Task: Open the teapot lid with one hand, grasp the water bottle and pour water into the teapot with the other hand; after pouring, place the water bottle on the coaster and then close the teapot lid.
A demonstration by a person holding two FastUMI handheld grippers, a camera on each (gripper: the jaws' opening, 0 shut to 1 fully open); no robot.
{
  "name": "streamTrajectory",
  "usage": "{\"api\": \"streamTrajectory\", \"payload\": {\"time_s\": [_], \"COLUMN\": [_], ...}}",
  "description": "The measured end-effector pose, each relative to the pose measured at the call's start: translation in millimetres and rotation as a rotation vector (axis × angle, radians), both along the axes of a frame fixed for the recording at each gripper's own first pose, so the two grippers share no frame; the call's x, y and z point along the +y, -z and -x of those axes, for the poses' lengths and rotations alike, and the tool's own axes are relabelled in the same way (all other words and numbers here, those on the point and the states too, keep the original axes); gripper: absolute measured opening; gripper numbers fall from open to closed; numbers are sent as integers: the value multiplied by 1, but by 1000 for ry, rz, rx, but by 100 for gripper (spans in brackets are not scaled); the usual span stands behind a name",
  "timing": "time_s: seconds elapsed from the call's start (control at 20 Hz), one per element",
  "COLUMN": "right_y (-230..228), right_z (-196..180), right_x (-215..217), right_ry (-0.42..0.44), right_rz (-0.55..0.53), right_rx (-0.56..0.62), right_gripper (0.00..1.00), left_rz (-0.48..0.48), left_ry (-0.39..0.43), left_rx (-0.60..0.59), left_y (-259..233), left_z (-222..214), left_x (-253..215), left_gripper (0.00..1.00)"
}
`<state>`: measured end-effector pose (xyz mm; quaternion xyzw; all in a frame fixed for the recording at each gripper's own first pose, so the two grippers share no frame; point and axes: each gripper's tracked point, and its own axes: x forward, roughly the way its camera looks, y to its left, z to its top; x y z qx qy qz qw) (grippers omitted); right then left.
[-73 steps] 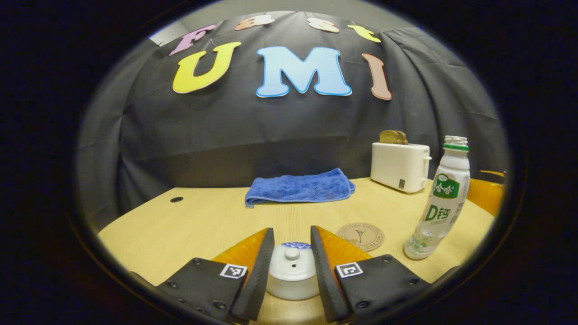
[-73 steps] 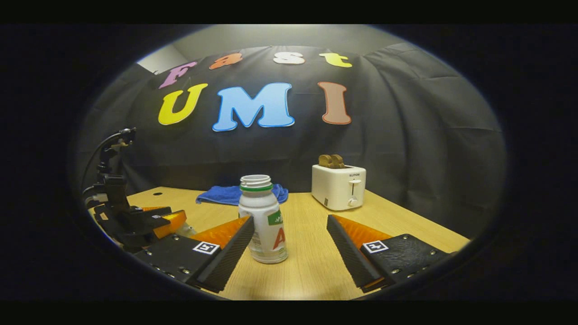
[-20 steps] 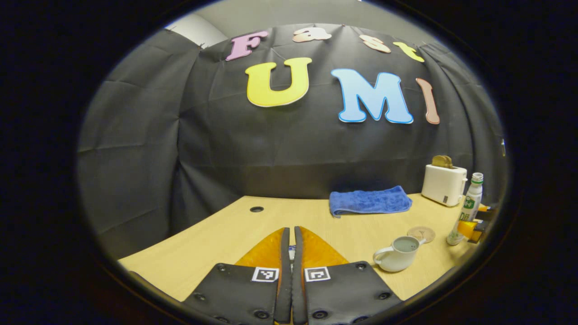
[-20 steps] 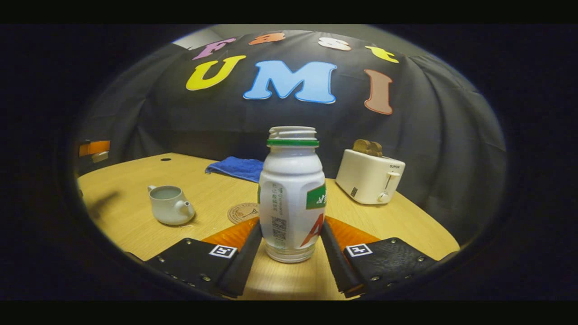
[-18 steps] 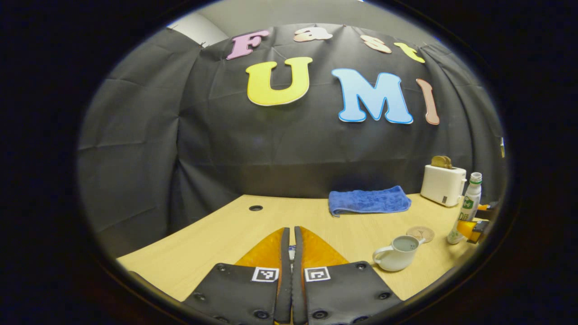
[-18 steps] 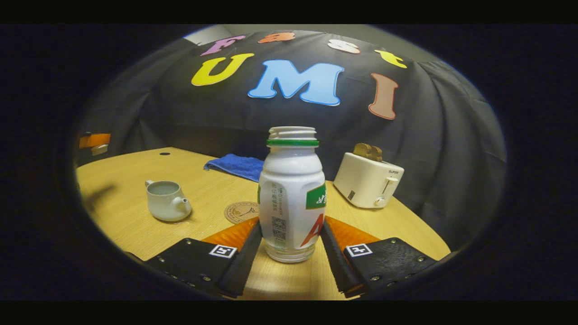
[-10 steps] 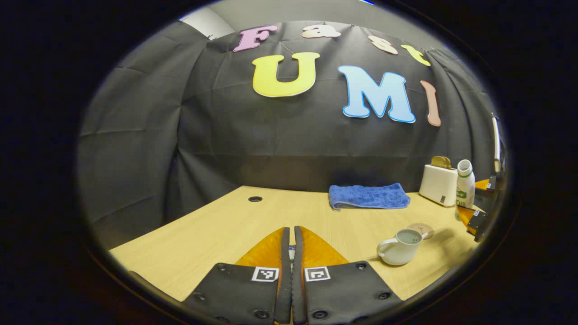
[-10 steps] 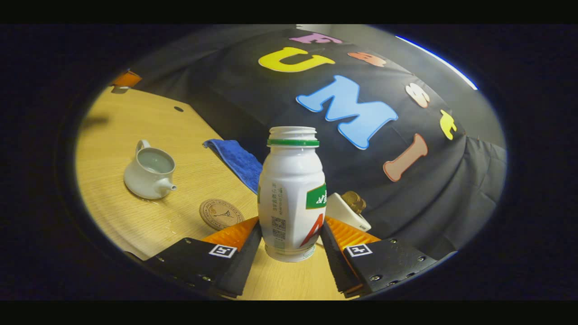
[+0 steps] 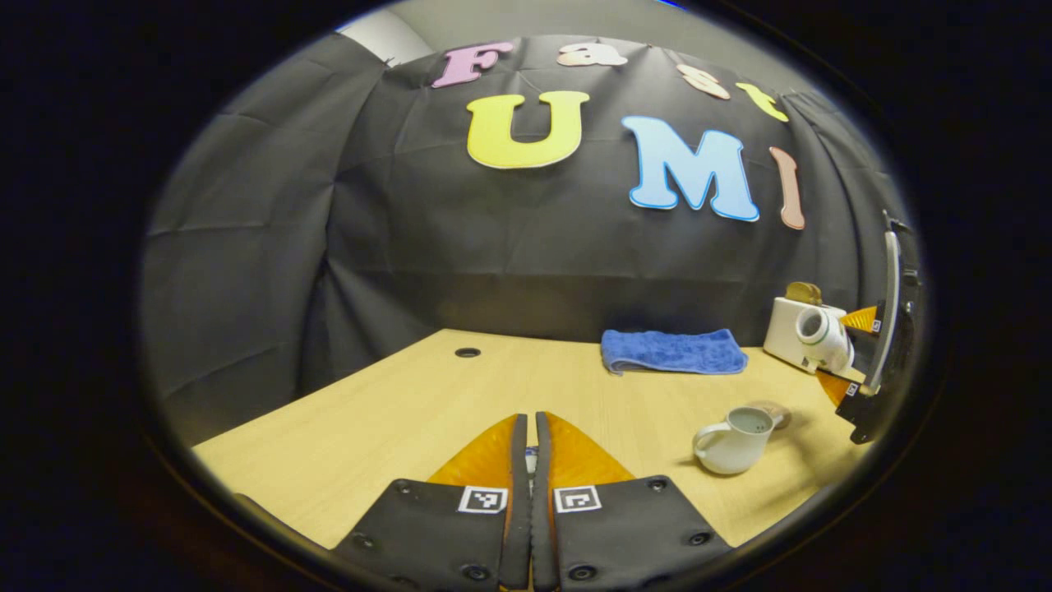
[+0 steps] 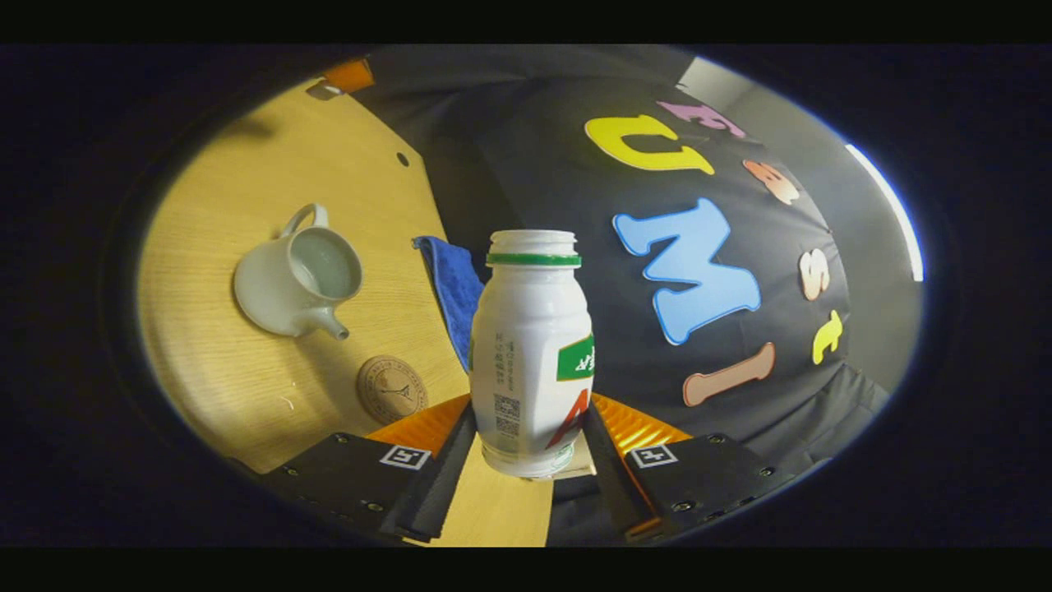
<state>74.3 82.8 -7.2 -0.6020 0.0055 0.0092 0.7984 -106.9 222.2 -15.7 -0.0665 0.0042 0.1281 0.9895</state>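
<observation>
I tipped the bottle point(image 10: 532, 353), clamped in my right gripper point(image 10: 526, 460), over above the coaster point(image 10: 392, 388) toward the open teapot point(image 10: 297, 282), pour just starting, while my left gripper point(image 9: 528, 460) stayed closed, lid hidden.

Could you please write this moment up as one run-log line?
phase: tipping to pour | right gripper: shut on bottle, tilted | left gripper: shut, lid barely visible | teapot: open | coaster: bare

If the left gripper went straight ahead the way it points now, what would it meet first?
Probably nothing on the table: ahead of the left gripper the wood lies bare to the booth wall. The teapot and towel sit off to its right.
</observation>
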Motion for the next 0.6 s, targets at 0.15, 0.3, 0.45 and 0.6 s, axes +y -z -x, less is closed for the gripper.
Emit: {"api": "streamTrajectory", "payload": {"time_s": [0.15, 0.3, 0.45, 0.6], "right_y": [-2, -8, -8, -14], "right_z": [-5, -3, -2, -5], "right_x": [4, 8, 13, 15], "right_ry": [-6, -13, -28, -34], "right_rz": [76, 151, 199, 260], "right_rx": [-11, -39, -43, -61], "right_gripper": [73, 73, 73, 73], "left_rz": [4, 1, -3, -4], "left_ry": [0, 10, 16, 16], "left_rx": [2, 6, 9, 10], "left_y": [4, 8, 9, 9], "left_z": [0, 0, 0, 1], "left_x": [2, 0, 0, 2], "left_gripper": [10, 7, 7, 7]}}
